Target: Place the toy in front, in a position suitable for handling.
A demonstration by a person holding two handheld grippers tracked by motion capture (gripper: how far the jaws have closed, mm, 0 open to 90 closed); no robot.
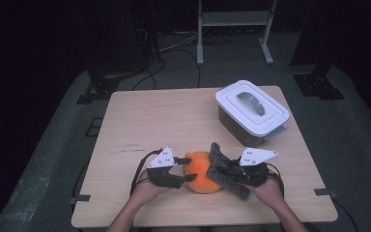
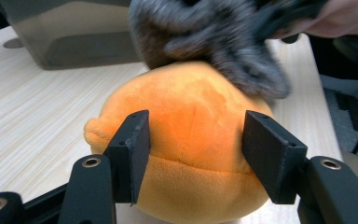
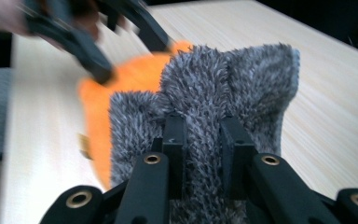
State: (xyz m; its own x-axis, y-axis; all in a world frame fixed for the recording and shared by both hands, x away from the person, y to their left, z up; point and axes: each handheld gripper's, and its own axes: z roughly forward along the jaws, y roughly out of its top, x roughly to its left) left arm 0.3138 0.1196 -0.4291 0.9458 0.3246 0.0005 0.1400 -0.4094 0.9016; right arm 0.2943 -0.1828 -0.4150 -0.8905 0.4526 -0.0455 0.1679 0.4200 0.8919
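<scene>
The table (image 1: 140,121) carries a lidded bin (image 1: 252,112) far ahead of your right gripper (image 1: 222,170). The orange plush (image 1: 200,170) sits between your grippers; your left gripper (image 1: 182,174) straddles it, jaws apart. Your right gripper is clamped on the grey cloth (image 1: 222,169), draped against the plush.

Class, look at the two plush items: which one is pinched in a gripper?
The grey furry cloth, pinched by the right gripper; the orange plush sits between open jaws.
</scene>
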